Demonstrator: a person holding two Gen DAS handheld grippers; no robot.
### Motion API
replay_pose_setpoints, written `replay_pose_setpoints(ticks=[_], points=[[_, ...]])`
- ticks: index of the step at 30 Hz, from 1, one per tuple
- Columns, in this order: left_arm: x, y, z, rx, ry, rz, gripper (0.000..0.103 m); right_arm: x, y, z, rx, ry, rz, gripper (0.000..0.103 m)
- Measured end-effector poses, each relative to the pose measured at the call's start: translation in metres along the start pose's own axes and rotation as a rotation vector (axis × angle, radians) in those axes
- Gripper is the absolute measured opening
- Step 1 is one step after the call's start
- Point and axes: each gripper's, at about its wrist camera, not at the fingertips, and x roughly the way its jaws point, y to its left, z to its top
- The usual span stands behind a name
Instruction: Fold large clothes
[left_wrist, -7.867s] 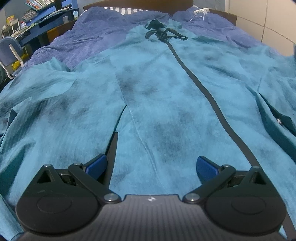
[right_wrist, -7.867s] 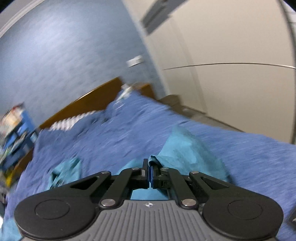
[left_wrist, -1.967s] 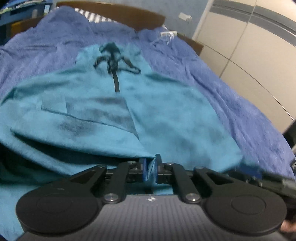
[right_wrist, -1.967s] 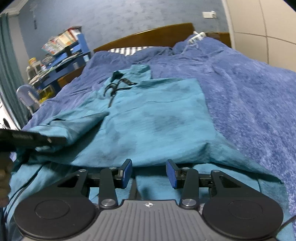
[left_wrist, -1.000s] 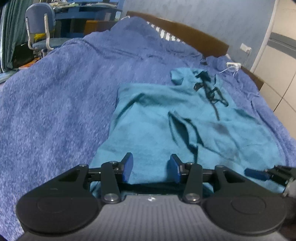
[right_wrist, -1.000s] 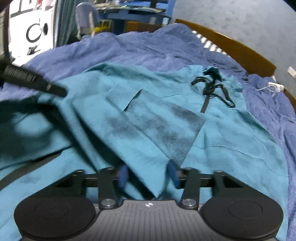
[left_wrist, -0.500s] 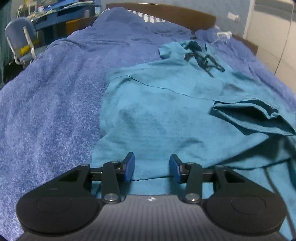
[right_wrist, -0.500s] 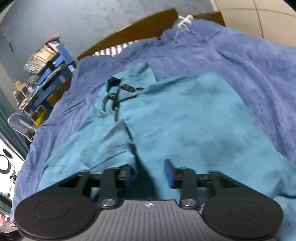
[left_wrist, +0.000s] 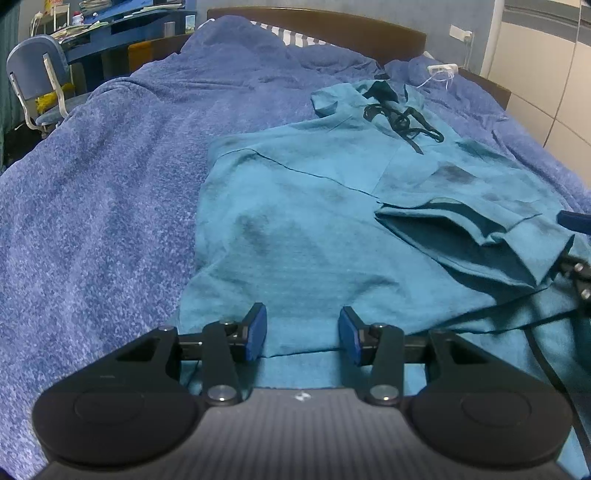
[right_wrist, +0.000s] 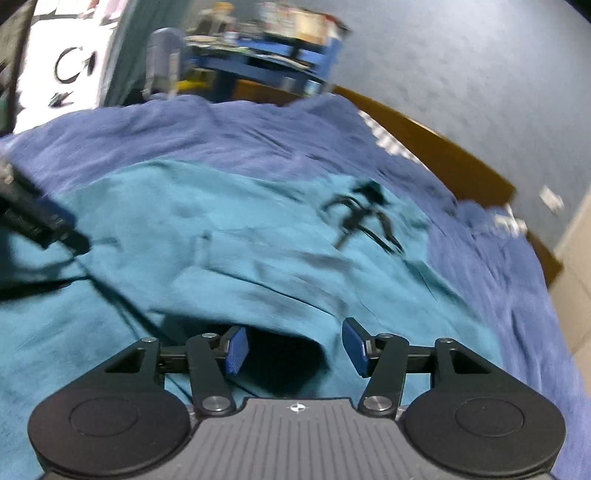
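Teal garment (left_wrist: 295, 229) on blue blanket (left_wrist: 103, 192), both claws apart, seemingly gripping nothing.

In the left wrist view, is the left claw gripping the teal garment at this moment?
No, the left claw stands open above the teal garment, its blue pads apart with no fabric pinched between them.

Blue-blanketed bed (left_wrist: 110, 184), wooden headboard (left_wrist: 332, 26), blue desk (left_wrist: 122, 29), chair (left_wrist: 33, 74)

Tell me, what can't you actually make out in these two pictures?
- Left wrist view: the right gripper is cut off by the right edge; only a blue pad shows.
- Right wrist view: motion blur smears the desk shelves and black drawstring.
- Both views: the teal garment's near hem hides behind the gripper bodies.
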Motion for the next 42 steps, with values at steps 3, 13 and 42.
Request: replay_pose_setpoints(ticks=[3, 13, 42], points=[[-0.001, 0.0, 0.0, -0.005, -0.001, -0.003, 0.042, 0.004, 0.019, 0.008, -0.091, -0.012, 0.004, 0.057], [-0.005, 0.002, -0.002, -0.011, -0.003, -0.005, 0.042, 0.029, 0.041, 0.053, -0.12, -0.014, 0.043, 0.011], [-0.033, 0.003, -0.018, 0.07, 0.111, -0.001, 0.051, -0.024, -0.15, -0.119, 1.029, 0.174, -0.063, 0.032]])
